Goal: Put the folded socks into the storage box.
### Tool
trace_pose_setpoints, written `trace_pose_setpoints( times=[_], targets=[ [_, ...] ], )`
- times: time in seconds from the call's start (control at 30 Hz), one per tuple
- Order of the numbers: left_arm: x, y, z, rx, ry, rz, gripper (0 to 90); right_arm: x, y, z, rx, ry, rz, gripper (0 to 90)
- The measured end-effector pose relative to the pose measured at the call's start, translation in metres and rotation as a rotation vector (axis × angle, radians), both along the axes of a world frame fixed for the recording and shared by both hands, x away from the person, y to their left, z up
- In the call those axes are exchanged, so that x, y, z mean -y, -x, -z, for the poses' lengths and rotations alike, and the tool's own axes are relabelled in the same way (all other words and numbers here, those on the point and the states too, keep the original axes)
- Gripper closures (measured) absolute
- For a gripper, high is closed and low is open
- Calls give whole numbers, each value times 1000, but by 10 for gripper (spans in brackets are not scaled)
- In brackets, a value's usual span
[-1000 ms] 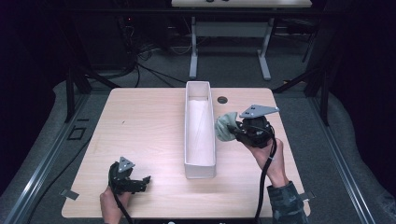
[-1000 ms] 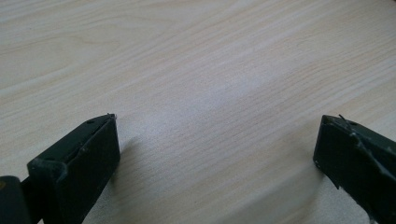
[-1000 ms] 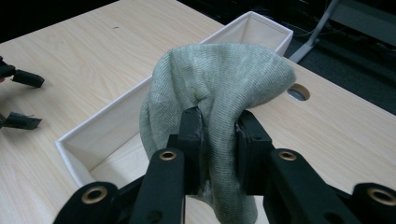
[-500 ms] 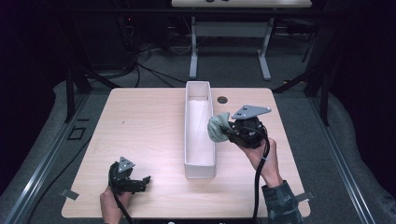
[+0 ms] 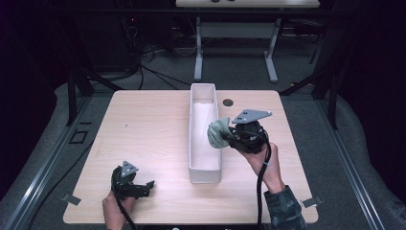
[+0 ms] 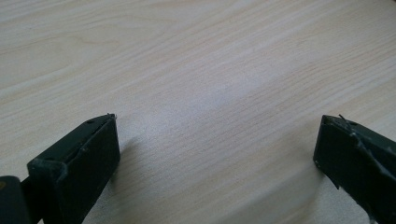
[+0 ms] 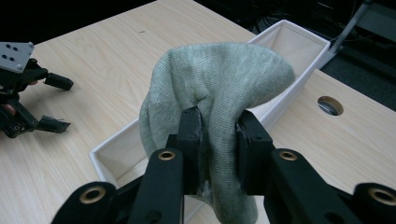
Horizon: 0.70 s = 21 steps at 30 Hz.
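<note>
Sock (image 7: 219,88) | clamped in right gripper (image 7: 218,140) above white bin's (image 5: 191,115) right wall | left gripper (image 6: 217,149) spread wide, holding nothing, low over table (image 5: 143,120)

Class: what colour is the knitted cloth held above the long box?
Pale grey-green; the knitted cloth shows best in the right gripper view.

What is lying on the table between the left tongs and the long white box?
Nothing: in the high view, bare wooden table separates the left tongs from the long white box.
</note>
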<state>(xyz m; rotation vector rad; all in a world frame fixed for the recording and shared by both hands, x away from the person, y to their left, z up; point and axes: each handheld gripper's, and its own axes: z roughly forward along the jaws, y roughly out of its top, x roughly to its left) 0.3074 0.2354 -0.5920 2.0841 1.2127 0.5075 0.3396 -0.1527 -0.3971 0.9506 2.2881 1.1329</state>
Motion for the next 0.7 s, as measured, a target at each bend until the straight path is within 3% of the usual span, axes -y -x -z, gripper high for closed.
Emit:
trace_pose_setpoints(
  times=[0.7],
  targets=[
    [0,0,0,0,0,0,2,-22,-4,13,-47,-4,-47,738]
  ],
)
